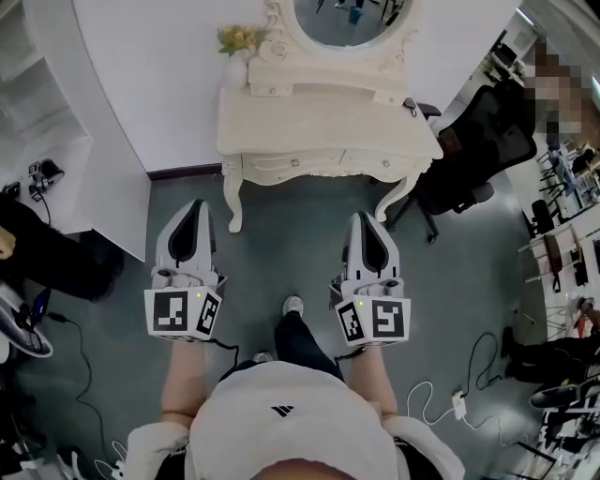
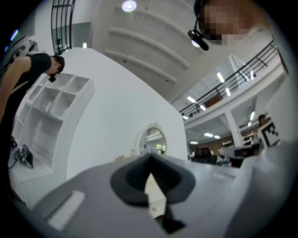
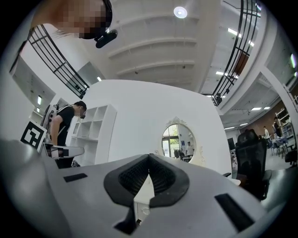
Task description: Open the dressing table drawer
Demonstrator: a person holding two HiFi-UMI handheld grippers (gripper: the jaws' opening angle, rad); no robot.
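Note:
The white dressing table (image 1: 323, 131) stands against the wall ahead, with an oval mirror (image 1: 347, 19) on top. Its drawer front (image 1: 319, 163) carries two small knobs and sits flush with the frame. My left gripper (image 1: 197, 204) and right gripper (image 1: 367, 217) point at the table from the grey floor, a short way in front of its legs, touching nothing. Both are shut with nothing between the pads. In the left gripper view the left gripper (image 2: 150, 158) aims below the mirror (image 2: 152, 139). In the right gripper view the right gripper (image 3: 149, 155) sits left of the mirror (image 3: 178, 139).
A black office chair (image 1: 478, 155) stands right of the table. A white shelf unit (image 1: 37, 112) and a person in black (image 1: 42, 258) are at the left. A white cable with a plug strip (image 1: 450, 401) lies on the floor at right. Yellow flowers (image 1: 236, 37) sit on the tabletop.

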